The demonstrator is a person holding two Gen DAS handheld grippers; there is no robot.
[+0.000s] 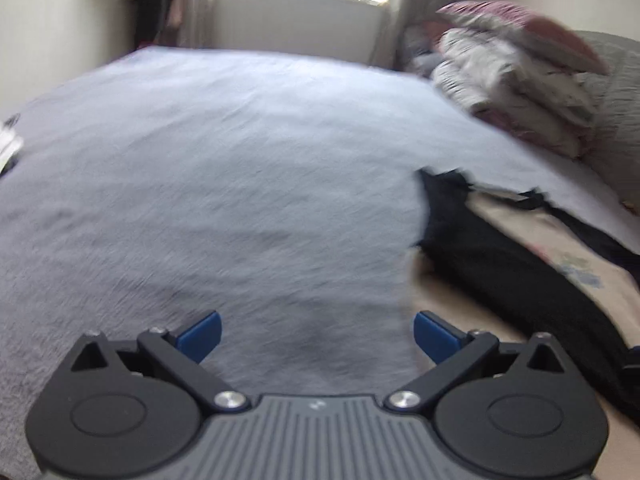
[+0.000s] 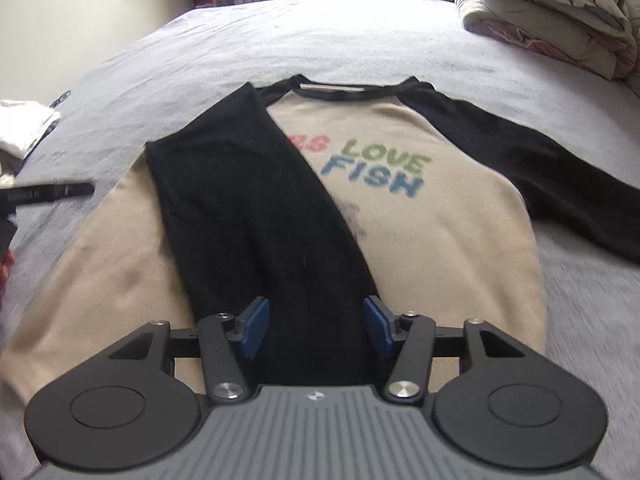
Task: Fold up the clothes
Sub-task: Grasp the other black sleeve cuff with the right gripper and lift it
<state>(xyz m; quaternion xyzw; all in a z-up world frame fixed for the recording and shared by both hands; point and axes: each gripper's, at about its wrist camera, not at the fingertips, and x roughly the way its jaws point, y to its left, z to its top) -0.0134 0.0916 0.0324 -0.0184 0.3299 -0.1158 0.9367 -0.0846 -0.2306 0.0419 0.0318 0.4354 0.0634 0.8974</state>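
Right wrist view is filled mostly by the bed (image 2: pixel 280 40), its grey cover running from the lower edges up to the wall at the top of the frame. On it, at centre, lies the shirt (image 2: pixel 440 248), cream-bodied with black sleeves and coloured lettering, spread flat with the collar toward the top. A stack of bedding (image 2: pixel 560 12) sits in the upper right corner. One sleeve (image 2: pixel 248 208) is already folded in, lying diagonally across the chest from the upper middle down to the bottom centre; the other sleeve (image 2: pixel 552 176) is spread out toward the right edge, unfolded. The right gripper (image 2: pixel 316 330) hangs over the folded sleeve's lower end, jaws partly apart, nothing pinched between them. In the left wrist view the left gripper (image 1: pixel 316 338) stands wide open over bare cover, lower centre, with the shirt off to the right of the frame. As I judge it, the fold is early: one sleeve in, the second sleeve and the body folds remain.
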